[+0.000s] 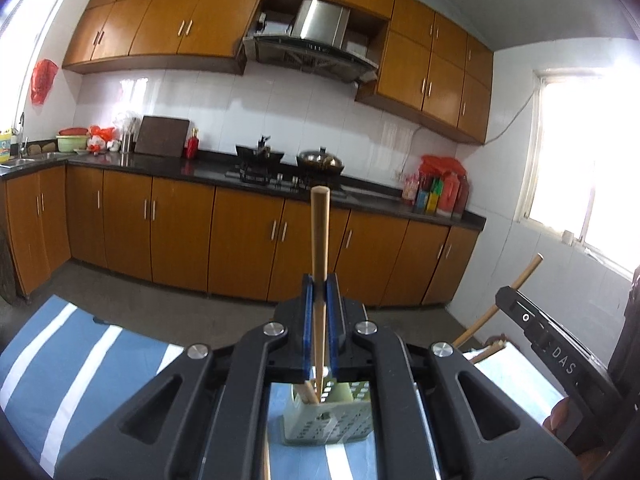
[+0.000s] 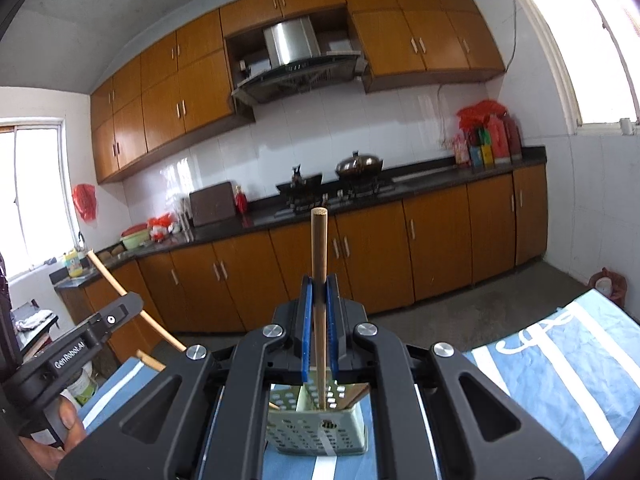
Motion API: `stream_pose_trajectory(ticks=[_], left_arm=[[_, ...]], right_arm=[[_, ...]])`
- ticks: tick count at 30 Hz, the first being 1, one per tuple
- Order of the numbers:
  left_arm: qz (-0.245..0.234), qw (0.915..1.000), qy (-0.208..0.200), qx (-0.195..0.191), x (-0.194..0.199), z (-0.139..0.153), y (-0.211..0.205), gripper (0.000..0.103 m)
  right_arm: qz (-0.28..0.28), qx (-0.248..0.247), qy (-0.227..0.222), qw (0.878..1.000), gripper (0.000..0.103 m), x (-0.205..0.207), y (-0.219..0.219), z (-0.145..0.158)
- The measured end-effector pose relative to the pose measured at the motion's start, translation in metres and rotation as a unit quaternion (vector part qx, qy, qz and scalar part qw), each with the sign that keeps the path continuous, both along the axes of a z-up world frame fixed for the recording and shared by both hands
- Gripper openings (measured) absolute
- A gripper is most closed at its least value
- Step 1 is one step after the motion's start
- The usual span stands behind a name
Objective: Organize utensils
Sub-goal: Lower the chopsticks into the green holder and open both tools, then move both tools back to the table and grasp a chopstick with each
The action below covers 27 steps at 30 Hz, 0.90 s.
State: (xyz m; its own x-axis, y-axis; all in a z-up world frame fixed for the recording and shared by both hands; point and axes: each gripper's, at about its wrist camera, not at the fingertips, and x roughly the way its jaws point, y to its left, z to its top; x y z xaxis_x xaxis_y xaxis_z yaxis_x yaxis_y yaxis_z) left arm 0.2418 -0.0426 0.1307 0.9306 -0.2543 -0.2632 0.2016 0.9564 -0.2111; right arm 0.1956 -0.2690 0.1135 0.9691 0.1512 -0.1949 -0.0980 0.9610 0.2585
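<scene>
Both views are lit by daylight. In the left wrist view, the window (image 1: 580, 152) at the right is blown out to white, and a second window (image 1: 24, 20) glares at the upper left. In the right wrist view, windows (image 2: 580, 32) at the upper right and at the left are likewise overexposed. Glare is reflected on the wall tiles (image 2: 224, 156) and the dark counter (image 1: 200, 168). Straight cabinet lines are bent by strong fisheye distortion, and the corners are darkened by vignetting. The near black claw parts are rendered slightly soft.
</scene>
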Motion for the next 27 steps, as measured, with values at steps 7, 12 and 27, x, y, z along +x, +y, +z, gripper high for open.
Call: stream_pose_trajectory(ticks=[7, 12, 27], left_arm=[[0.001, 1.0, 0.007, -0.002, -0.002, -0.002, 0.008, 0.01], [0.006, 0.9999, 0.004, -0.008, -0.022, 0.005, 0.024, 0.015], [0.059, 0.9839, 0.156, 0.065, -0.076, -0.123, 0.095, 0.022]], right_arm=[[0.005, -0.001, 0.014, 1.0, 0.021, -0.003, 0.001, 0.001], [-0.005, 0.0, 0.001, 1.0, 0.027, -0.023, -0.011, 0.009], [-0.026, -0.014, 0.214, 0.976, 0.027, -0.063, -0.053, -0.126]])
